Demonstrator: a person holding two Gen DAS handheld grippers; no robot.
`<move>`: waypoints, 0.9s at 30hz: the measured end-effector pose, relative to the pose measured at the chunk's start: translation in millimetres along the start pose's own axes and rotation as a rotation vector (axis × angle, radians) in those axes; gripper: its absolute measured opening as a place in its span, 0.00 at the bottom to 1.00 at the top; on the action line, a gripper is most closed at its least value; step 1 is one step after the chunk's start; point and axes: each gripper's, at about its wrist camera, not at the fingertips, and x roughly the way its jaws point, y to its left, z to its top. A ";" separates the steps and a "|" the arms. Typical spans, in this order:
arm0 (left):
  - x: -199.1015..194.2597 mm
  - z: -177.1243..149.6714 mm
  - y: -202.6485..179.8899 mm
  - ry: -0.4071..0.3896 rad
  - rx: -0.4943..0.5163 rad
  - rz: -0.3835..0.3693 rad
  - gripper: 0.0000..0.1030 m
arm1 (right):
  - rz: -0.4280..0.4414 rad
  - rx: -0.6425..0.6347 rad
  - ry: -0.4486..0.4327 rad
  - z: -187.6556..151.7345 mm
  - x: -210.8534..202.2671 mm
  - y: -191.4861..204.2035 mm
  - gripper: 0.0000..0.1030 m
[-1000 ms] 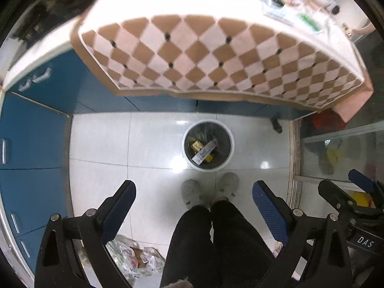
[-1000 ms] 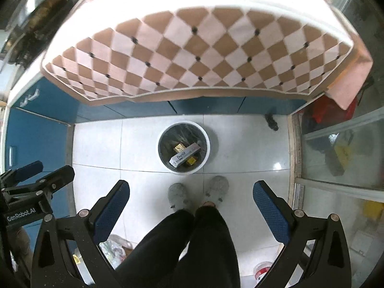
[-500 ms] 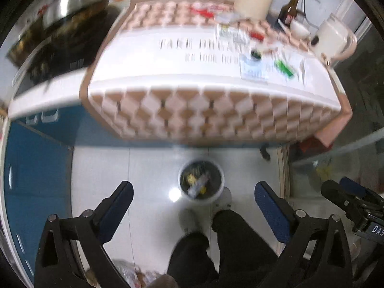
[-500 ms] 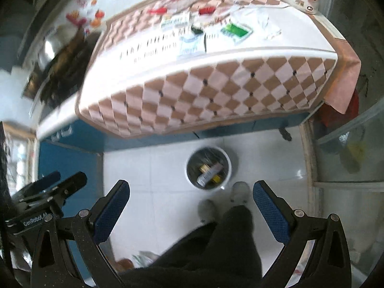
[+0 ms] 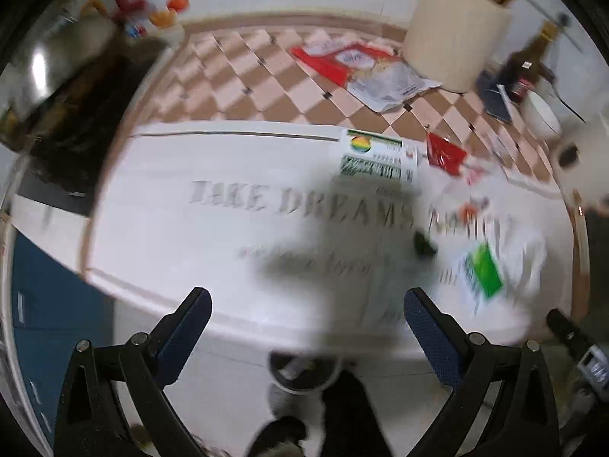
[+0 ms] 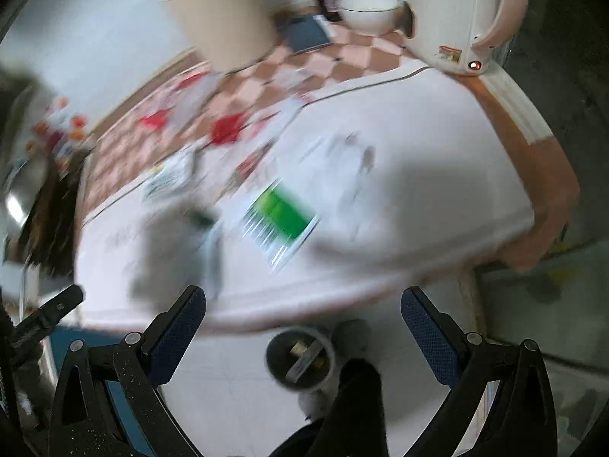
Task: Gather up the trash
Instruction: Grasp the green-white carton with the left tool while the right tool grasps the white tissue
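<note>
Both views are motion-blurred. Trash lies on the counter's white and checkered cloth (image 5: 190,236): a green and white packet (image 5: 483,274) (image 6: 279,219), a printed leaflet (image 5: 375,160), red wrappers (image 5: 445,152) (image 6: 228,129) and a red and white bag (image 5: 357,61). The round waste bin (image 5: 304,371) (image 6: 300,358) with trash inside stands on the floor below the counter edge. My left gripper (image 5: 304,327) is open and empty above the front edge. My right gripper (image 6: 302,323) is open and empty too.
A beige utensil holder (image 5: 453,26), a dark bottle (image 5: 529,64), a white bowl (image 6: 367,11) and a white kettle (image 6: 456,11) stand at the back right. A stove with a pan (image 5: 64,87) is to the left. My legs (image 5: 342,419) are below.
Both grippers have risen from over the floor bin and tilted up towards the countertop. The bin has dropped to the bottom of both views. Both stay open and empty.
</note>
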 end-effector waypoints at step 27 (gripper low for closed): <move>87.1 55.5 -144.0 0.085 1.104 0.106 0.22 | 0.070 -0.040 0.114 123.0 102.7 -20.7 0.04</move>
